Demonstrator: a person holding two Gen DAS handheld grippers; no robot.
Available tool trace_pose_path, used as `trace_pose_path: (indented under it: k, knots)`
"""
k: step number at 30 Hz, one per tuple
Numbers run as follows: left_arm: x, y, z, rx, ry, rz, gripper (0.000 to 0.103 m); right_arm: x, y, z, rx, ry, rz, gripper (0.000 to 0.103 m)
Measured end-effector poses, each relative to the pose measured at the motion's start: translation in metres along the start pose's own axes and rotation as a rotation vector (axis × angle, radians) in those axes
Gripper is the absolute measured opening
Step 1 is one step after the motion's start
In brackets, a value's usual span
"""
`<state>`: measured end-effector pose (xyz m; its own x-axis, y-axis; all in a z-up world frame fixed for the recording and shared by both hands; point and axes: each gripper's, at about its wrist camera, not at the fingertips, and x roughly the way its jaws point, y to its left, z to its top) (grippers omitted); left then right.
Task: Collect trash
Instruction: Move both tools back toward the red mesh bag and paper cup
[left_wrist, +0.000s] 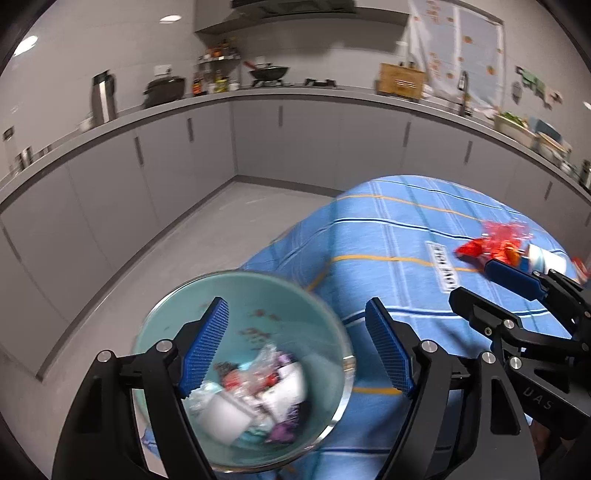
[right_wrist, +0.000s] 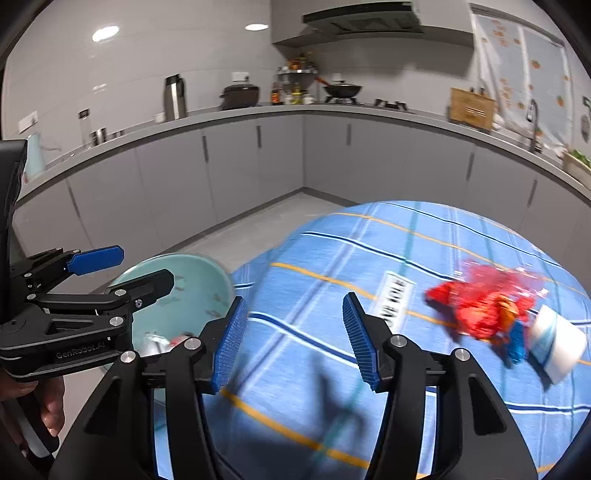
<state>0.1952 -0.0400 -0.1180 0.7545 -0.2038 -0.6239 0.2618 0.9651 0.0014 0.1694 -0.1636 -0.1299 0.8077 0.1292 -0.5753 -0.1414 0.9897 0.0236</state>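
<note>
Beside the table (right_wrist: 332, 258), blurred trash in bin (left_wrist: 321, 306), both grippers (left_wrist: 295, 347) (right_wrist: 295, 339) apart, empty, red wrapper (right_wrist: 476, 306) smeared.

"GenRobot.AI" on left claw (right_wrist: 122, 273) body; "UAS" on right claw (left_wrist: 476, 284) body.

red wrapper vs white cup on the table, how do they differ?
The red wrapper is crumpled, glossy film, flat and irregular; the white cup is a smooth, rigid cylinder lying on its side. The wrapper is red with orange patches; the cup is white with a pale blue band. The wrapper sits nearer the table's middle, the cup further right. Both lie uncollected on the blue tablecloth, side by side, outside the bin.
</note>
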Motion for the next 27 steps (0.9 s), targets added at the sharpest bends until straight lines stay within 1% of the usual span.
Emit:
trace_pose_path:
  k: [7,14,19,22,27]
  knots:
    - [0.004,-0.057,0.018,0.090,-0.026,-0.070,0.079,-0.021,-0.053,-0.014,0.072,-0.003,-0.101,0.054]
    - [0.016,-0.106,0.029,0.167,-0.030,-0.119,0.080,-0.045,-0.109,-0.031,0.148,-0.009,-0.211,0.057]
    - [0.028,-0.141,0.036,0.214,-0.027,-0.153,0.080,-0.049,-0.135,-0.039,0.173,-0.003,-0.299,0.057]
    - [0.037,-0.163,0.041,0.246,-0.027,-0.173,0.080,-0.048,-0.151,-0.043,0.195,0.006,-0.331,0.059]
    - [0.050,-0.188,0.049,0.282,-0.024,-0.206,0.080,-0.051,-0.170,-0.052,0.222,0.016,-0.375,0.061]
